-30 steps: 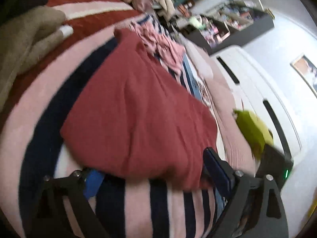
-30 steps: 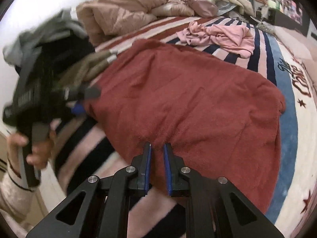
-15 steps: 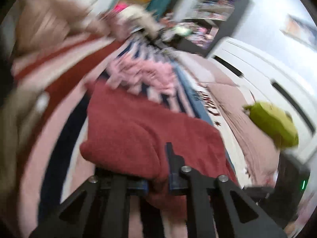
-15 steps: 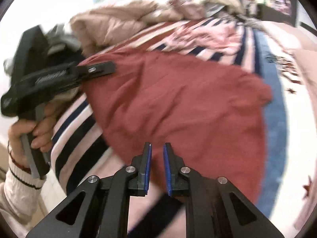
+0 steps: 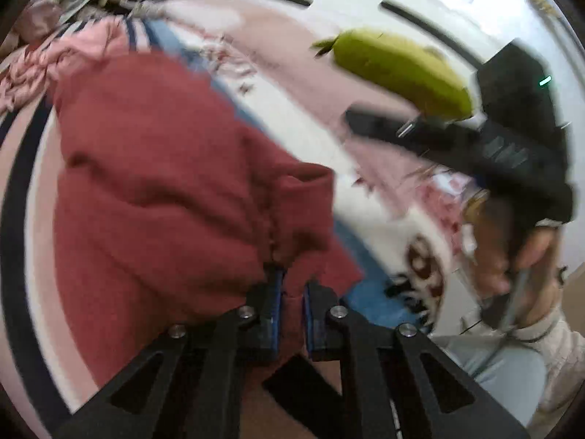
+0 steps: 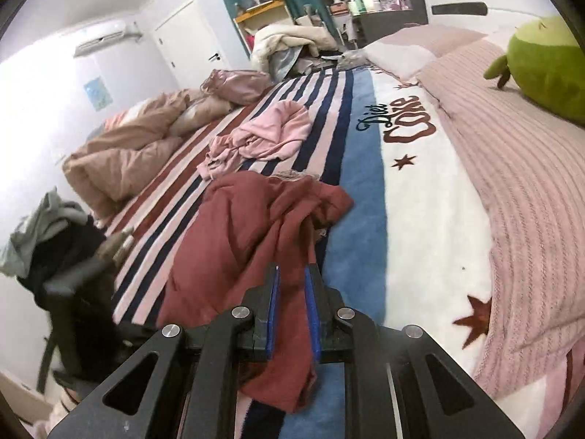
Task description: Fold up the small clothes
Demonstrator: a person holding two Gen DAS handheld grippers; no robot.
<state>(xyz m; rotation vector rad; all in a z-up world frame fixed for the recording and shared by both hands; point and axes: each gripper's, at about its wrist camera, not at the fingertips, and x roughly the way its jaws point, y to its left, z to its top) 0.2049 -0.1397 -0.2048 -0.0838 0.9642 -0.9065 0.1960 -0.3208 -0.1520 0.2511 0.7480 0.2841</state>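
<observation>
Bed (image 6: 420, 190): one, covered by a striped and lettered blanket; it carries all the clothes seen here.
Red garment (image 6: 234, 241): one, the largest piece of clothing, lying bunched on the near middle of the bed; its near edge rises into both tools.
Fold progress: judged early; the red garment is gathered and rumpled, with no flat, squared fold showing in either view.
Pink garment (image 6: 270, 135): one, crumpled in a heap farther up the bed beyond the red garment, untouched and unfolded.
Work left: judged to be the whole fold of the red garment, then the pink garment.
Dark clothes pile (image 6: 55, 234): one loose heap at the near left edge of the bed; too blurred to count its pieces.
Green plush toy (image 6: 544, 62): one, on the far right of the bed by the pink knit cover, apart from the clothes.
Left tool (image 5: 290, 301): one, clenched on a fold of the red garment, cloth pinched between its blue pads.
Right tool (image 6: 292, 298): one, grasping the red garment's near edge; red cloth runs between its pads and hangs below them.
Hands: one shows, in the left wrist view at the right, holding the right tool's handle.
</observation>
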